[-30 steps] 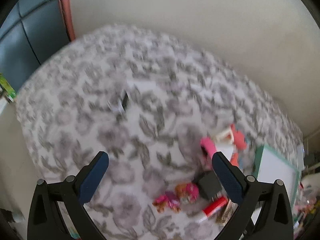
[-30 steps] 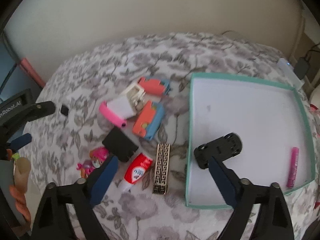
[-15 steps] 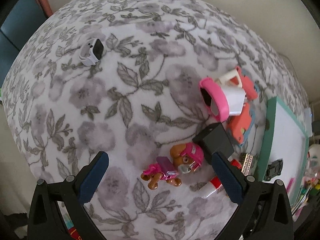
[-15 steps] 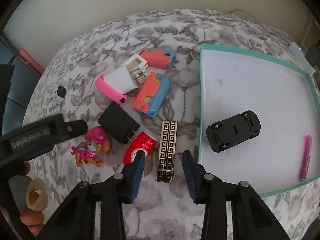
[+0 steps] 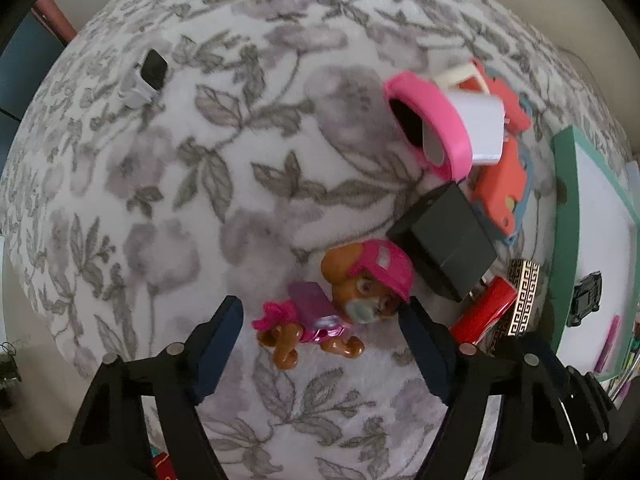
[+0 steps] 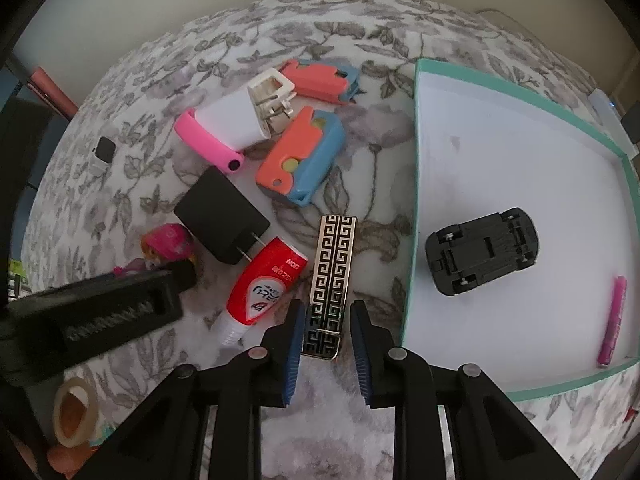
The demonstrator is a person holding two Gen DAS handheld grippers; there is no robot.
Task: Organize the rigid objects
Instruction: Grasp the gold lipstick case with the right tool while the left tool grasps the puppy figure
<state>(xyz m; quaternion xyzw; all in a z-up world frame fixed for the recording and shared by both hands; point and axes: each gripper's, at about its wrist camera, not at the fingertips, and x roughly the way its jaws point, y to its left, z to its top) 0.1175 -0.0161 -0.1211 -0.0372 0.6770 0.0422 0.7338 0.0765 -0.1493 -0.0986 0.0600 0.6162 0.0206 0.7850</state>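
Note:
A brown puppy figure in a pink cap (image 5: pixel 360 292) lies on the flowered cloth between the fingers of my left gripper (image 5: pixel 320 308). Its jaws are closing, and a gap still shows on both sides of the figure. A black-and-gold patterned bar (image 6: pixel 334 264) lies with its near end between the fingers of my right gripper (image 6: pixel 325 308). Those jaws are closing too; the left pad is at the bar's edge and a sliver of cloth shows by the right pad. The teal-rimmed white tray (image 6: pixel 414 200) to the right holds an upturned black toy car (image 6: pixel 480 250) and a pink pen (image 6: pixel 612 320).
Close around the bar lie a red tube (image 6: pixel 268 280), a black charger (image 6: pixel 220 214), a white plug in a pink band (image 6: pixel 236 124) and two orange-and-blue toys (image 6: pixel 300 160). A small black-and-white piece (image 6: pixel 104 152) lies far left. A tape roll (image 6: pixel 74 412) shows at lower left.
The left gripper dropped towards the puppy figure and its jaws began to narrow. The right gripper sank over the patterned bar and its jaws went from wide to narrow around it.

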